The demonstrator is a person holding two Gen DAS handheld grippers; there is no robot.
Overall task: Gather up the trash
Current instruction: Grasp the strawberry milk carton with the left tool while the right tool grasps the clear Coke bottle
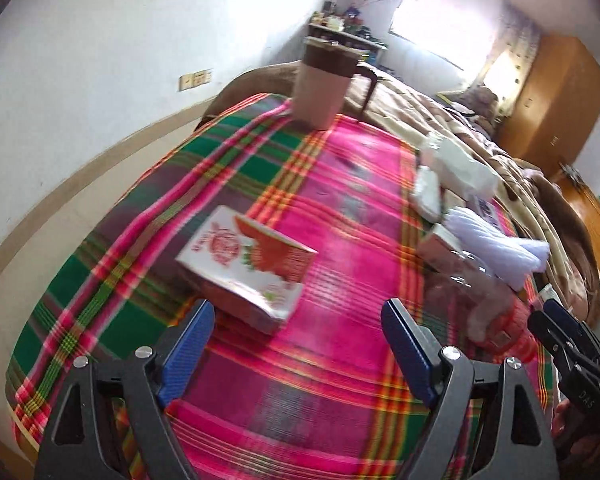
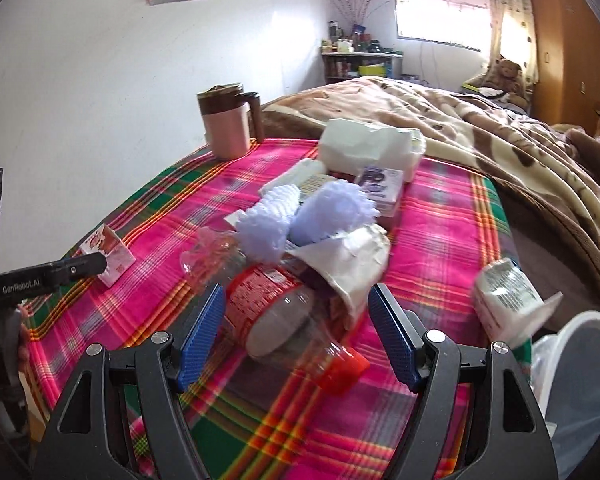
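Plaid cloth (image 2: 440,240); crushed clear bottle (image 2: 284,312) (red cap).

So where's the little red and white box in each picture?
Left wrist view: the red and white box lies left of centre on the plaid cloth, just ahead of the open left gripper.
Right wrist view: the same box is small at the far left edge.
Shared landmark: the pink mug at the cloth's far end.

Both wrist views low over plaid cloth (image 1: 340,208), facing window; share carton (image 1: 246,264).
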